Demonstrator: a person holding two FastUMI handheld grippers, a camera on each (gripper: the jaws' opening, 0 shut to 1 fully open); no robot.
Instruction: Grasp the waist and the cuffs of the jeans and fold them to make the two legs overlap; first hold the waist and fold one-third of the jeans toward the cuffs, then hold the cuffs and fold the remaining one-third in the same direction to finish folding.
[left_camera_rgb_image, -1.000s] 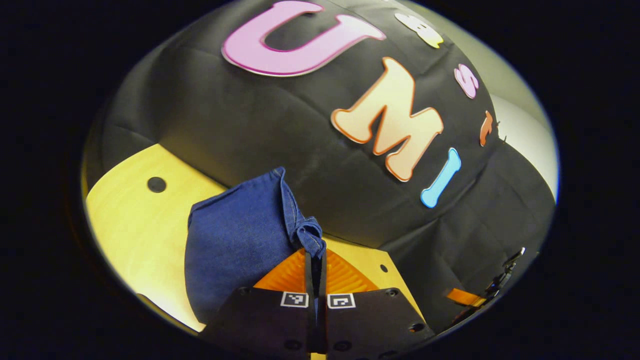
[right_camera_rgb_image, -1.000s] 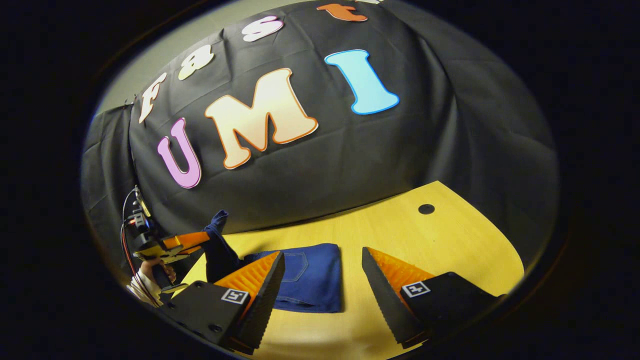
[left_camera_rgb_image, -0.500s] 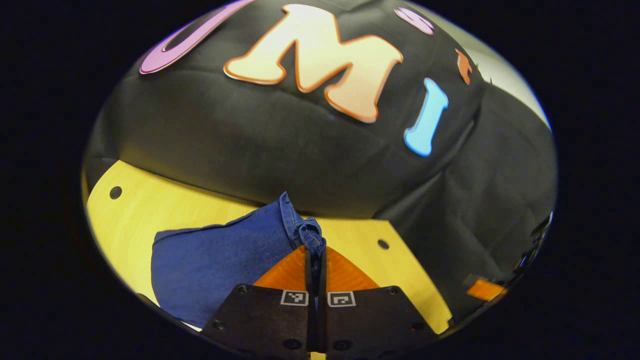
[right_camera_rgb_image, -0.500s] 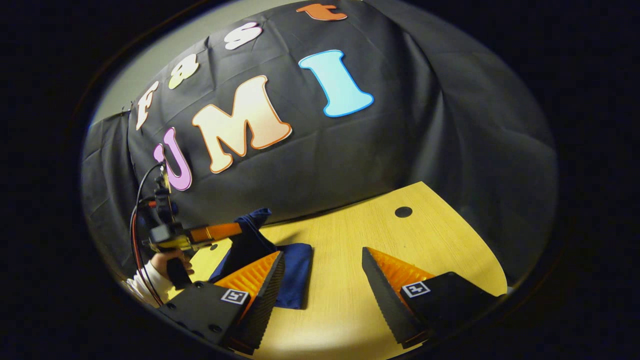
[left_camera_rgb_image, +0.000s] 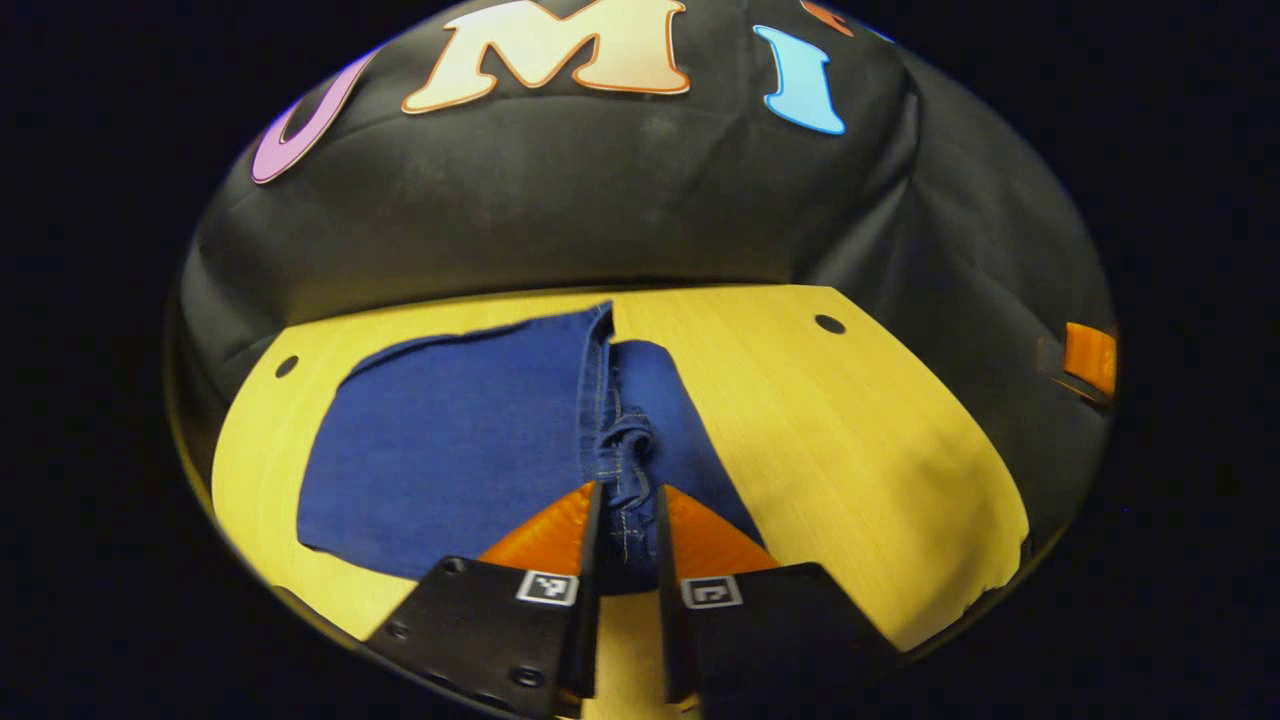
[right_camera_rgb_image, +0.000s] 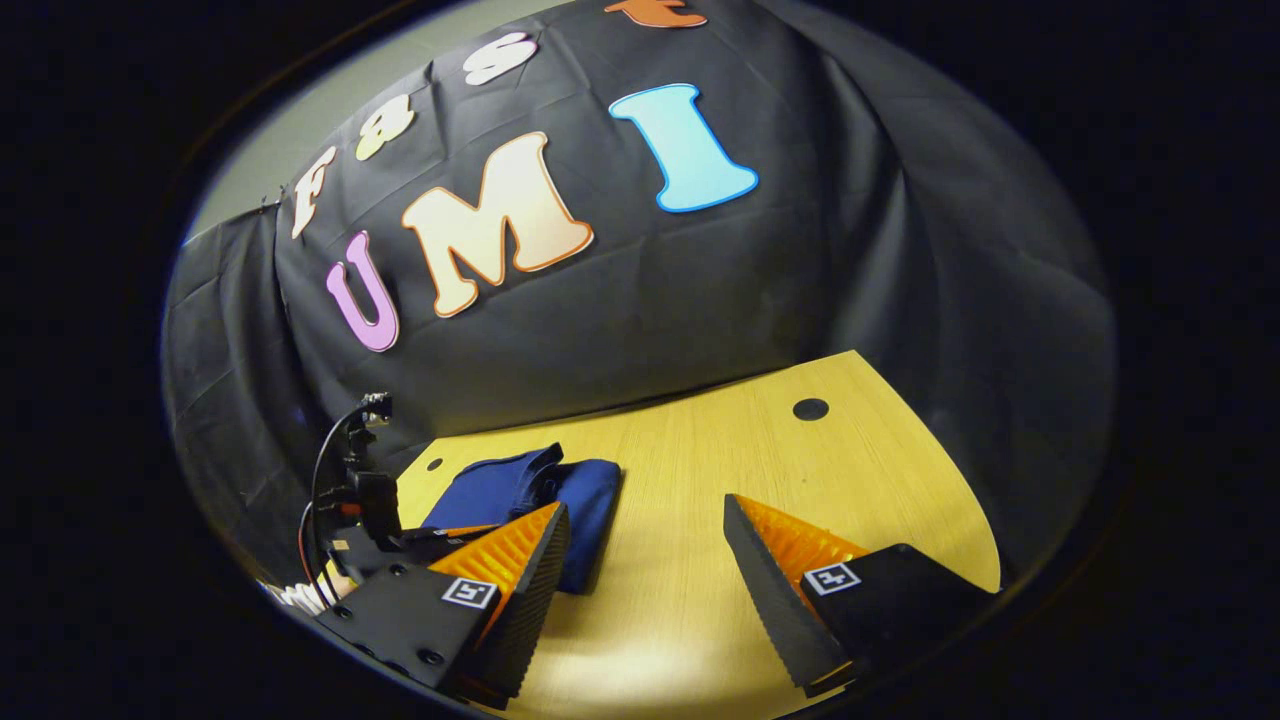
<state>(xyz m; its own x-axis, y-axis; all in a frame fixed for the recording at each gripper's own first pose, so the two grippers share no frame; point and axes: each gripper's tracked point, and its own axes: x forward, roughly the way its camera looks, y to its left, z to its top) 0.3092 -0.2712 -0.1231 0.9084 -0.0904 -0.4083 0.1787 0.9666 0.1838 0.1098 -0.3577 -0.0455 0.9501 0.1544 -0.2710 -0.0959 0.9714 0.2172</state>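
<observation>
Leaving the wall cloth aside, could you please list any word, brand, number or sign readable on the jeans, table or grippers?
None: no readable text on the jeans, the table, the left gripper or the right gripper.
Each gripper bears square patterned markers, no words.

Each gripper body is a black plate with round screws and small square black-and-white markers. The left gripper (right_camera_rgb_image: 420, 540) trails black and red cables beside a white sleeve (right_camera_rgb_image: 295, 597). The right gripper's (right_camera_rgb_image: 640, 560) fingers (right_camera_rgb_image: 790, 560) are ridged wedges.
</observation>
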